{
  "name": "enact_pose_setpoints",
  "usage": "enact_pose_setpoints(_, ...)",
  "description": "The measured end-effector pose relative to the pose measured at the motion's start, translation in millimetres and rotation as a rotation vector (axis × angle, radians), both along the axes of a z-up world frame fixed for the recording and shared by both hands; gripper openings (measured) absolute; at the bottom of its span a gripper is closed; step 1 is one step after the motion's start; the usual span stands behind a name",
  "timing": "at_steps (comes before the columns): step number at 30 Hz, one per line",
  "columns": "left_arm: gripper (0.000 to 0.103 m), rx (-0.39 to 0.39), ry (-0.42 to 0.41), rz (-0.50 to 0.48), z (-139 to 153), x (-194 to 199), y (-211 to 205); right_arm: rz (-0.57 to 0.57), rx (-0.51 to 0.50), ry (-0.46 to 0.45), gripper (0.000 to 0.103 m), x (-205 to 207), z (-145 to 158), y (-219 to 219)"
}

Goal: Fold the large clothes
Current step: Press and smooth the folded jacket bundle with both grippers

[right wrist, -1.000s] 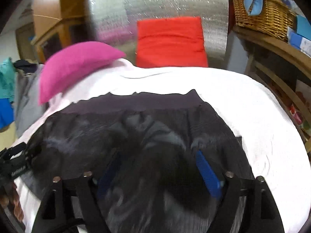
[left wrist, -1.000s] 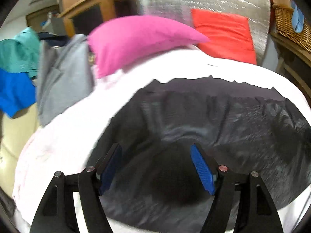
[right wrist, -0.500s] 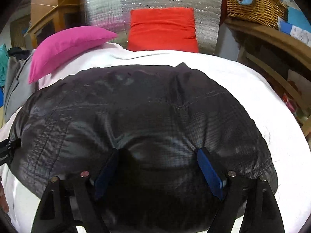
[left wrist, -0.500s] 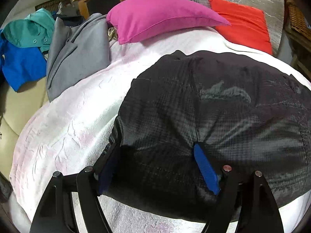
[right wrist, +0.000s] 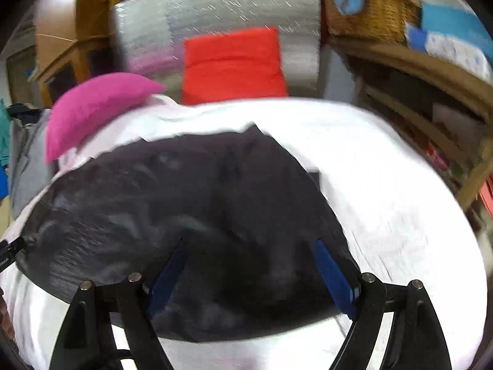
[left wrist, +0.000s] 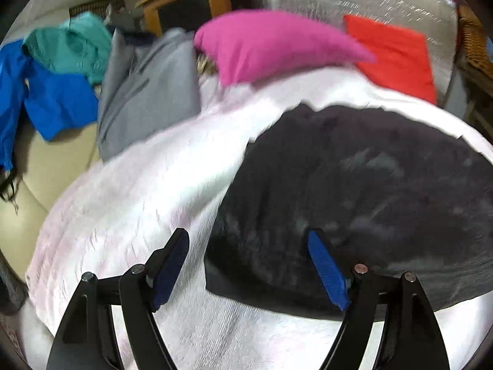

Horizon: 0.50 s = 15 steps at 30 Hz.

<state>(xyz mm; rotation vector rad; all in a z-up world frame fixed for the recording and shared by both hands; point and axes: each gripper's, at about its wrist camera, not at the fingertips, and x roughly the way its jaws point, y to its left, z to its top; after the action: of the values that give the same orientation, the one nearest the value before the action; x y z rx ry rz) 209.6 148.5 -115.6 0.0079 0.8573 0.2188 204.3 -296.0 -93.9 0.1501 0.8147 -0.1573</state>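
Observation:
A black garment [left wrist: 354,191] lies folded flat on the white bedsheet [left wrist: 138,191]; it also shows in the right wrist view [right wrist: 185,203]. My left gripper [left wrist: 246,265] is open and empty, hovering over the garment's near left corner. My right gripper [right wrist: 249,274] is open and empty above the garment's near edge. The tip of the left gripper [right wrist: 9,252] peeks in at the left edge of the right wrist view. Both views are motion-blurred.
A pink pillow [left wrist: 271,46] and a red cushion [left wrist: 397,55] lie at the bed's head against a silver panel [right wrist: 215,24]. Grey [left wrist: 144,92], teal [left wrist: 71,46] and blue [left wrist: 46,98] clothes lie at left. A wicker basket [right wrist: 376,9] sits on wooden shelves at right.
Both grippers have pulled back and up from the garment. The garment's near edge, between the fingers before, now lies flat on the sheet, and the left gripper has shifted to the left.

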Motion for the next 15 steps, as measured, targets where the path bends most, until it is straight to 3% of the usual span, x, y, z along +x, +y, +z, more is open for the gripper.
enact_pose_setpoints(3,0.081,-0.038,0.021,0.006,-11,1,5,0.006,0.034,0.041,0.088,-1,-18,-9)
enact_pose_setpoints(6,0.082,-0.007,0.015,-0.004,-11,3,1,0.010,0.045,0.049,0.092,0,-23,-13)
enact_pose_setpoints(10,0.082,-0.032,0.020,-0.007,-15,3,5,0.001,0.071,0.059,0.100,4,-31,-21)
enact_pose_setpoints(15,0.082,-0.018,0.025,-0.016,-14,4,3,-0.011,0.075,0.067,0.102,2,-31,-24)
